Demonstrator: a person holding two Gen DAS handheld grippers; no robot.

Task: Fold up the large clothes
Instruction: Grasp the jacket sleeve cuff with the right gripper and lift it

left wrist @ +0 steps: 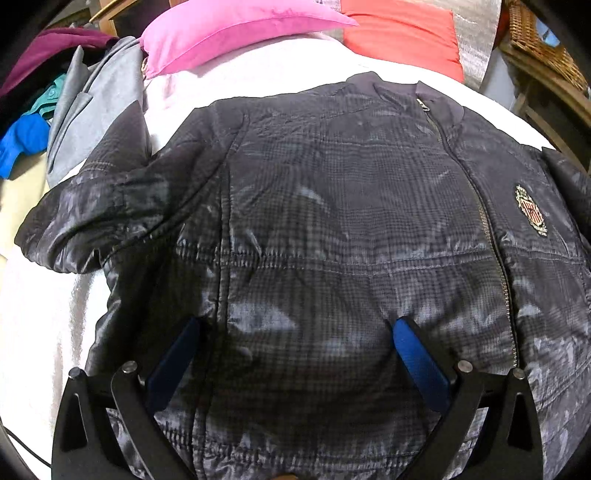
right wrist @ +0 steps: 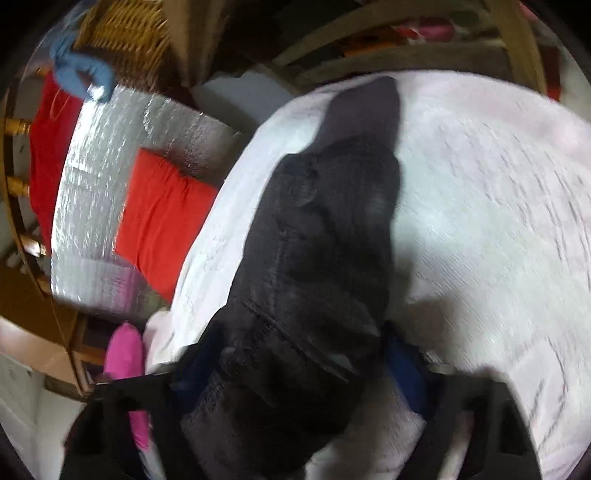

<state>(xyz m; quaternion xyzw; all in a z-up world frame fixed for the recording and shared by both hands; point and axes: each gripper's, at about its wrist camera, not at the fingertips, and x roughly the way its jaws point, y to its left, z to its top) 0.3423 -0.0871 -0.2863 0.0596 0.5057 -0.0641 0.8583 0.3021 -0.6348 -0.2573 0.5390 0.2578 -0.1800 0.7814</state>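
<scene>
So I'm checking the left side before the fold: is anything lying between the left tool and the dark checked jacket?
Nothing visible does. The left tool hangs open directly over the dark checked quilted jacket, spread flat on the white bedcover; the pink pillow lies beyond the collar.

White bed cover [left wrist: 258, 79] w/ dark jacket [left wrist: 332, 221] flat on it, zip up; pink pillow [left wrist: 229, 33] at head.

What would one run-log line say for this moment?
jacket: flat, zipped | left claw: open above it | right claw: sleeve between, grip unclear
</scene>
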